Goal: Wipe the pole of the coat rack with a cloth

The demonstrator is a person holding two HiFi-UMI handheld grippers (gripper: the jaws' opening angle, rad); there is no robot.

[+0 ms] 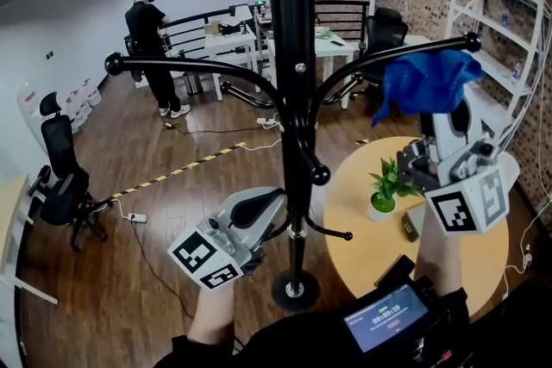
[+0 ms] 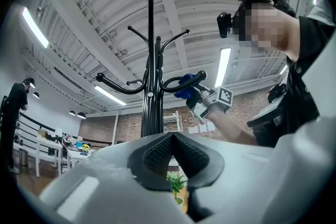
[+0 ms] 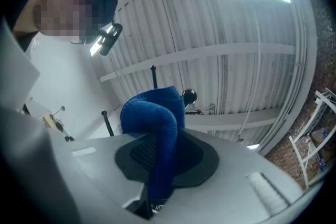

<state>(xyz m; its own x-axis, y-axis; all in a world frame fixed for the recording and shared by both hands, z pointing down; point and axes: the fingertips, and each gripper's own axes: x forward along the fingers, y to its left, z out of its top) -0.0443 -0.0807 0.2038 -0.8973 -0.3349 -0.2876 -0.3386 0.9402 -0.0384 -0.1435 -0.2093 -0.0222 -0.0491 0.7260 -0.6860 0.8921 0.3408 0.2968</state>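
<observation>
The black coat rack pole (image 1: 293, 56) rises through the middle of the head view, with curved hook arms branching to both sides. My left gripper (image 1: 274, 204) sits low beside the pole, just left of it, shut with nothing between its pads (image 2: 157, 152). In the left gripper view the pole (image 2: 151, 92) stands some way ahead. My right gripper (image 1: 436, 115) points upward at the right, shut on a blue cloth (image 1: 427, 82). The cloth hangs against the ball end (image 1: 472, 40) of the right hook arm. The cloth (image 3: 157, 123) fills the right jaws, and the ball end (image 3: 189, 96) shows just behind it.
Below my right gripper is a round wooden table (image 1: 457, 267) with a small potted plant (image 1: 385, 185). The rack's round base (image 1: 295, 290) rests on the wood floor. A person (image 1: 151, 43) stands at the back left by desks. An office chair (image 1: 60, 172) is at left and white shelving (image 1: 509, 30) at right.
</observation>
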